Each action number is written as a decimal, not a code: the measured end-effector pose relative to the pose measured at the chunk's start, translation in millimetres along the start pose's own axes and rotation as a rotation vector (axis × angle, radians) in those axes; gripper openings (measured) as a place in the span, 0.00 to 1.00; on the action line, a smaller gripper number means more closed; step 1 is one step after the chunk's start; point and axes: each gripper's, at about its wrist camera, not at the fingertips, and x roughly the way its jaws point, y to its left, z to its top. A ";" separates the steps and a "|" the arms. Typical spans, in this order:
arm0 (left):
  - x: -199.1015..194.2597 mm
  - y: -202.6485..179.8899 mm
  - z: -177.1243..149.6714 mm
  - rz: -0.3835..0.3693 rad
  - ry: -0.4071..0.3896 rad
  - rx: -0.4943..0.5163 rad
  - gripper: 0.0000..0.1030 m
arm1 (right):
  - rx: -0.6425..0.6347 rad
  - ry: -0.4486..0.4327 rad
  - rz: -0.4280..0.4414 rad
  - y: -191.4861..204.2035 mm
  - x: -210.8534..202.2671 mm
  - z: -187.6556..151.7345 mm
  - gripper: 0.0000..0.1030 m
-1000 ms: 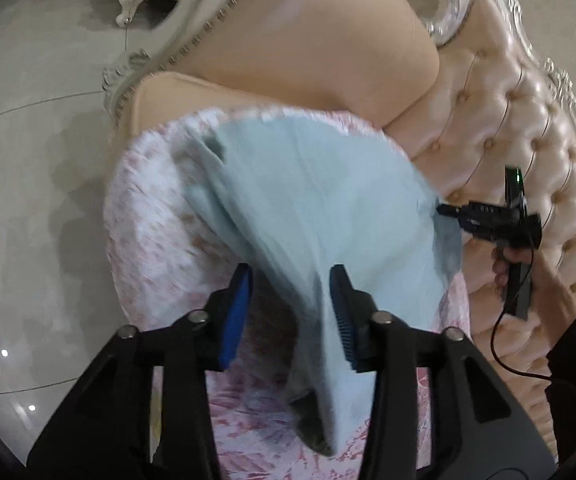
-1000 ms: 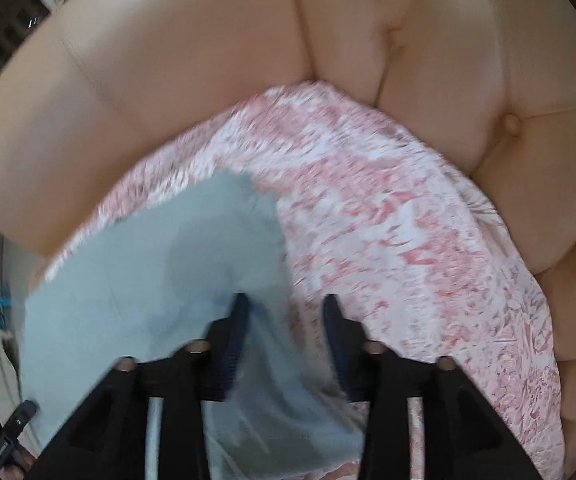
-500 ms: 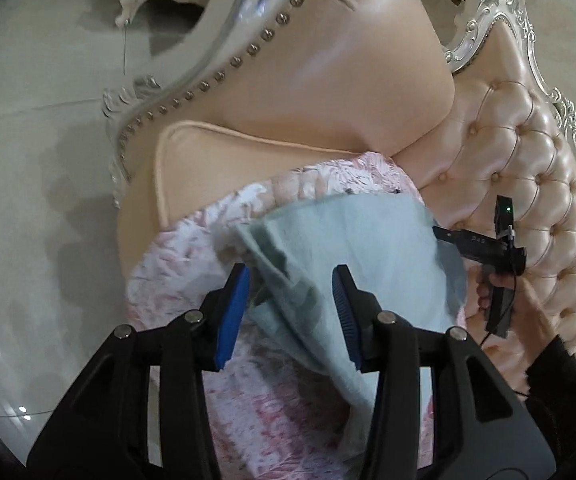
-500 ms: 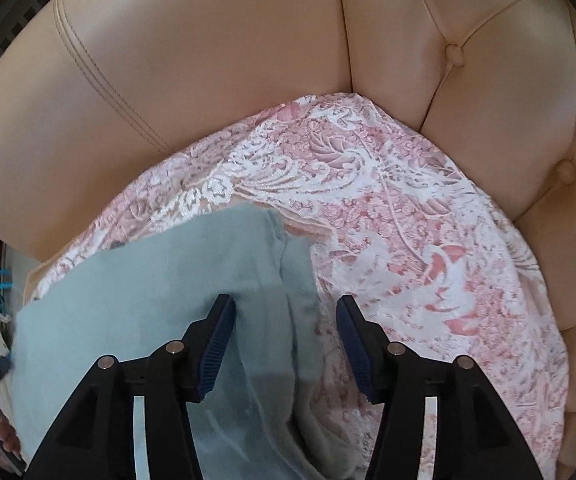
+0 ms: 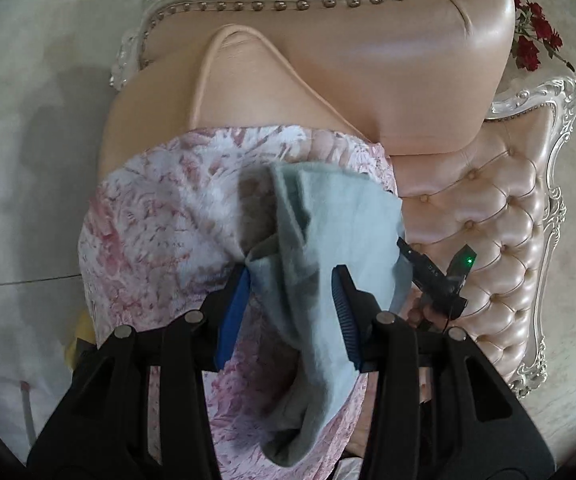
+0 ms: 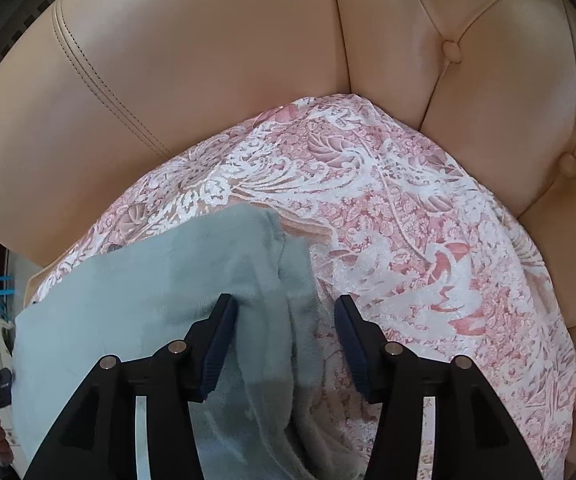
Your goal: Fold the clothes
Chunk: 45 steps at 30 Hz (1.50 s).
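A pale blue-grey garment [image 5: 328,240] lies bunched on a pink and white floral cover [image 5: 159,232] over a sofa seat. In the left wrist view my left gripper [image 5: 288,312] is open, its blue pads either side of a fold of the garment. In the right wrist view the garment [image 6: 147,300] lies at lower left on the cover [image 6: 408,240]. My right gripper [image 6: 283,344] is open over the garment's right edge. The right gripper body [image 5: 440,276] also shows in the left wrist view, at the garment's far side.
A peach leather armrest [image 5: 348,60] with silver studded trim rises behind the cover. The tufted backrest [image 5: 488,220] stands on the right. Pale tiled floor [image 5: 27,160] lies to the left. The backrest cushions [image 6: 488,80] curve close behind in the right wrist view.
The spread garment has been drawn together into a bunched fold. Both grippers have moved toward the armrest end of the seat and stay open.
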 end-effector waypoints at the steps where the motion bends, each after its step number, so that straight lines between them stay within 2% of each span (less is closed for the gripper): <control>1: -1.7 -11.3 0.9 0.018 -0.008 0.058 0.08 | -0.010 -0.005 0.002 1.3 -0.3 -0.1 0.48; 2: -3.5 -23.7 1.6 0.039 -0.017 0.122 0.09 | -0.026 -0.011 0.020 3.4 -1.5 -0.8 0.28; 4: -9.7 -42.3 -3.9 0.089 -0.076 0.228 0.09 | -0.040 -0.034 0.038 6.9 -5.0 -1.0 0.09; 5: -12.8 -51.5 -6.9 0.115 -0.107 0.281 0.09 | -0.041 -0.054 0.045 8.1 -7.7 -0.9 0.08; 8: -16.6 -69.8 -15.5 0.197 -0.181 0.411 0.09 | -0.035 -0.158 0.093 8.7 -18.3 -2.2 0.08; 11: -0.9 -48.0 -13.5 0.232 -0.127 0.363 0.09 | -0.023 -0.095 0.049 7.7 1.6 -2.0 0.12; 12: -0.5 -44.4 -13.6 0.227 -0.126 0.342 0.11 | -0.013 -0.105 0.051 6.8 1.8 -1.8 0.14; 13: -0.8 -41.4 -13.9 0.220 -0.128 0.319 0.13 | 0.000 -0.113 0.053 5.3 1.3 -1.8 0.23; 14: -6.7 -39.2 -15.2 0.222 -0.143 0.314 0.23 | 0.026 -0.108 0.053 1.4 -0.7 -2.0 0.42; 15: -11.5 -39.3 -17.1 0.224 -0.158 0.316 0.32 | 0.051 -0.102 0.054 -5.2 -2.5 -1.5 0.52; 16: -16.9 -38.6 -19.0 0.223 -0.170 0.317 0.34 | 0.061 -0.112 0.050 -11.4 -8.5 -2.1 0.59; 19: -32.9 -37.3 -24.7 0.207 -0.205 0.324 0.35 | 0.120 -0.177 0.016 -39.8 -36.8 -8.0 0.60; 21: -40.4 -48.1 -32.9 0.138 -0.222 0.385 0.34 | 0.214 -0.246 0.008 -63.7 -63.3 -22.0 0.60; 22: -37.8 -57.0 -41.2 0.113 -0.208 0.442 0.34 | 0.235 -0.276 0.020 -67.7 -75.1 -28.0 0.54; 23: -34.6 -66.2 -49.8 0.089 -0.191 0.502 0.34 | 0.224 -0.294 0.067 -63.9 -85.8 -35.0 0.41; 25: -28.2 -84.6 -67.0 0.040 -0.156 0.621 0.33 | 0.146 -0.299 0.202 -42.1 -98.5 -51.2 0.37; 27: -10.6 -95.1 -86.2 0.104 -0.120 0.724 0.22 | 0.090 -0.261 0.277 -14.6 -89.5 -65.2 0.37; 30: 13.8 -102.8 -110.1 0.226 -0.067 0.848 0.16 | 0.106 -0.165 0.268 -2.2 -49.6 -71.4 0.37; 31: 19.3 -99.4 -114.0 0.278 -0.051 0.866 0.16 | 0.115 -0.175 0.267 -5.0 -52.1 -74.0 0.34; 32: 24.7 -96.1 -117.8 0.330 -0.034 0.883 0.16 | 0.123 -0.184 0.267 -7.9 -54.7 -76.7 0.20; 34: 25.8 -90.4 -125.7 0.371 -0.015 0.919 0.16 | 0.141 -0.204 0.267 -13.6 -59.8 -82.0 0.10; 36: 18.3 -91.5 -137.8 0.398 -0.021 0.990 0.16 | 0.159 -0.223 0.267 -19.3 -64.9 -87.3 0.11; 39: 1.6 -98.8 -150.3 0.340 -0.057 1.045 0.16 | 0.185 -0.252 0.267 -27.8 -72.6 -95.2 0.15; 41: -2.7 -106.5 -166.3 0.284 -0.078 1.120 0.16 | 0.203 -0.271 0.266 -33.5 -77.7 -100.5 0.19; 42: 3.5 -106.0 -170.0 0.300 -0.059 1.135 0.16 | 0.211 -0.281 0.266 -36.3 -80.2 -103.2 0.22; 43: 10.9 -104.8 -173.0 0.322 -0.035 1.145 0.16 | 0.222 -0.288 0.263 -39.4 -82.0 -105.7 0.31; 44: 18.3 -103.7 -176.1 0.344 -0.012 1.155 0.16 | 0.239 -0.287 0.251 -43.2 -81.0 -107.7 0.35; 45: 21.4 -101.2 -177.9 0.357 0.006 1.158 0.16 | 0.256 -0.286 0.238 -47.1 -80.0 -109.7 0.36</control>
